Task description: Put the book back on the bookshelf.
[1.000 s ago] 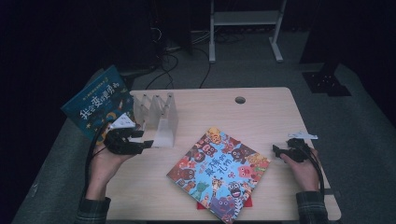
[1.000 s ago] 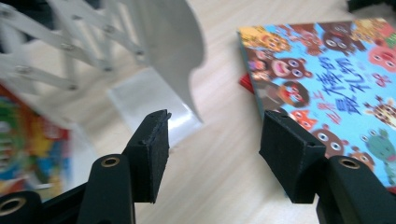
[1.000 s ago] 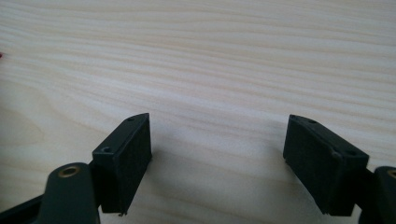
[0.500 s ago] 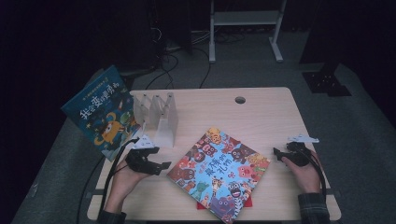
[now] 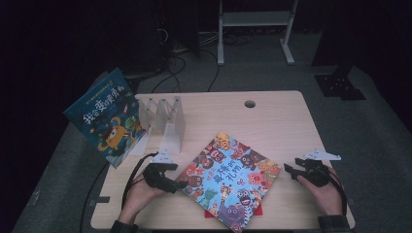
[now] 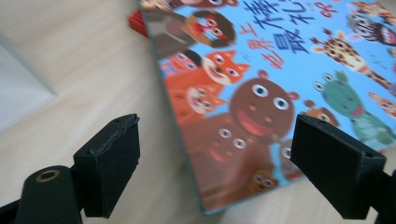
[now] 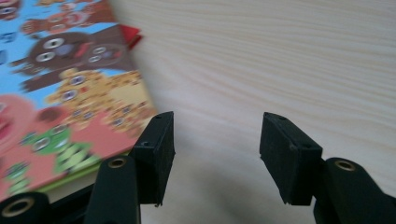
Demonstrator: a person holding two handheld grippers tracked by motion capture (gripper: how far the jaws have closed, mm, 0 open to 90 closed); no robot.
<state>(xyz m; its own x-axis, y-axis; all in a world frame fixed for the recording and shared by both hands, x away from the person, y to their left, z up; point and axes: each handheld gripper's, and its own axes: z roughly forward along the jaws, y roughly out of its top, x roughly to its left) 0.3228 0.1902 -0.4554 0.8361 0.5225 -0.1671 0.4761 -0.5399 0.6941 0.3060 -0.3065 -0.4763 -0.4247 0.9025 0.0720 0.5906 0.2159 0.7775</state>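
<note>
Clearly the step in hand is picking up the picture book, which lies flat and askew at the lower middle of the high view, on the pale wood counter. The left tool sits at the book's left corner with its jaws apart; they have just been opening, and in the left gripper view that corner lies between the pads without being pressed. The right tool waits just beside the book's right corner, its jaws apart too though they have just been closing, with bare wood between them in the right gripper view.

To do it well, I would slide one left pad under the cover's edge and bring the other down on top, since a flat book gives no side to pinch. The red sheet peeking from beneath may come along or slip away, so bite on the book alone. The right tool should steady the far corner before any lift.

The cover is glossy, stiff and thin, printed with cartoon animals on blue. At the upper left, a second blue book leans on a white, ribbed, translucent rack. The counter's grain is smooth and matte.
</note>
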